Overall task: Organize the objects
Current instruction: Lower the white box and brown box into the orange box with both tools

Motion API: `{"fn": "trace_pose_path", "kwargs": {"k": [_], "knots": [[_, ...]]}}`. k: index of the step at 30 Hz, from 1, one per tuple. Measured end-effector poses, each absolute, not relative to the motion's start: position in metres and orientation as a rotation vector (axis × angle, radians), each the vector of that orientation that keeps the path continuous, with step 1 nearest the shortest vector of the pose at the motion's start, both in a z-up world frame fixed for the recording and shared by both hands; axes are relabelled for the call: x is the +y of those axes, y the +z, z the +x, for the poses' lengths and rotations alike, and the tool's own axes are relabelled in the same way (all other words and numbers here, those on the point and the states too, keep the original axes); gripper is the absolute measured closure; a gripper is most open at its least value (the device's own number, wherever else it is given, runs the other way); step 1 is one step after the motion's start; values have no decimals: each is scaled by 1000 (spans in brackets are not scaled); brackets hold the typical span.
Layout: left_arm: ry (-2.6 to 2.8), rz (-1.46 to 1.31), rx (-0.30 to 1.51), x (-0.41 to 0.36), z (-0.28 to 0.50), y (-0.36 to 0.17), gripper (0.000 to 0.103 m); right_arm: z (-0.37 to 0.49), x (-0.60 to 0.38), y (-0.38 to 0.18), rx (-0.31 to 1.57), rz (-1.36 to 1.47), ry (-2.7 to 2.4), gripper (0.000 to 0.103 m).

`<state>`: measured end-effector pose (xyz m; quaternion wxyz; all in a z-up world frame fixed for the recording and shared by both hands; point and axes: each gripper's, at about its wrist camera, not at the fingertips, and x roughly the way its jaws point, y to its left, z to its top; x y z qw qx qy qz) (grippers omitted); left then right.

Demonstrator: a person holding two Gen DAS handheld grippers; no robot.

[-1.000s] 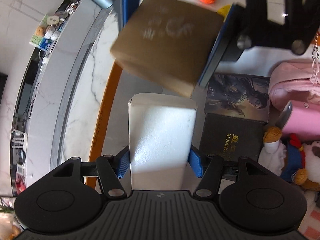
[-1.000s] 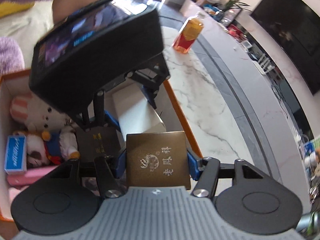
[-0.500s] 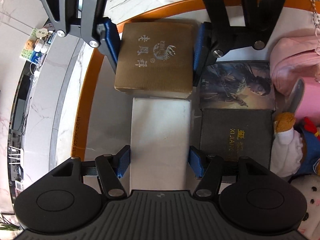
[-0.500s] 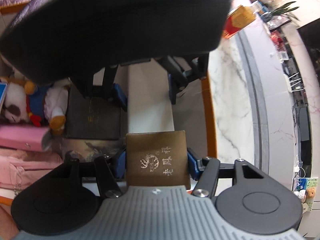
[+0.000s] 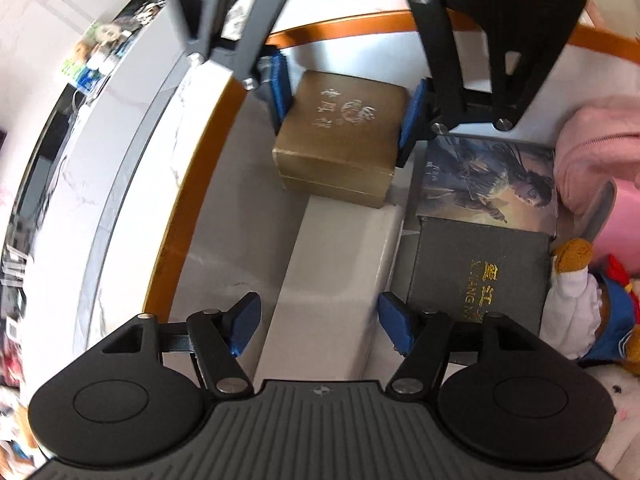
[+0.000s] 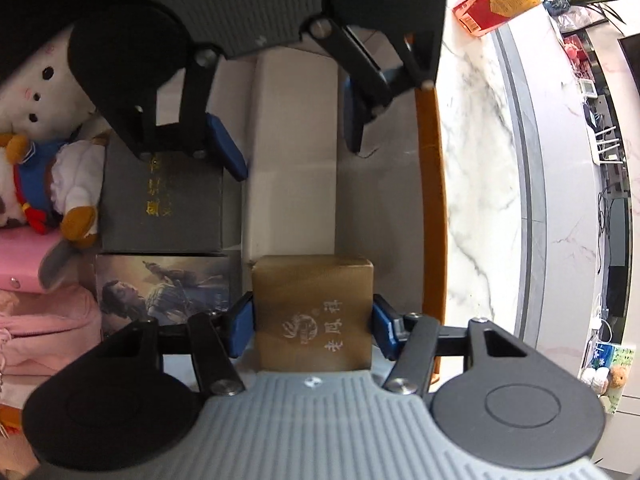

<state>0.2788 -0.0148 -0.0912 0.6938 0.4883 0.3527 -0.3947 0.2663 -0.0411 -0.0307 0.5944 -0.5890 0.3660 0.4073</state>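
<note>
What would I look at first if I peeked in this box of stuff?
Probably the shiny gold-brown box, pinched between the blue pads of the right gripper near the orange rim. Next to it lies a long white box, with the left gripper opening around it, pads off its sides. On the far side from the rim sits a stuffed duck in blue.
</note>
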Motion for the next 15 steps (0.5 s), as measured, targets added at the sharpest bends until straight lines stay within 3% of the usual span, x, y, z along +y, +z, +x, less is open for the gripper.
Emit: {"fn": "trace_pose_path", "kwargs": {"k": [10,13,15], "knots": [[-850,1001,798,-5,288,-82,33,267,-30,-21,923,-1318,943,42],[-849,974,798,0,287,-82,34,264,-25,-12,910,-1308,943,33],[-852,963,790,1,285,-82,37,266,-21,-6,919,-1270,945,32]]}}
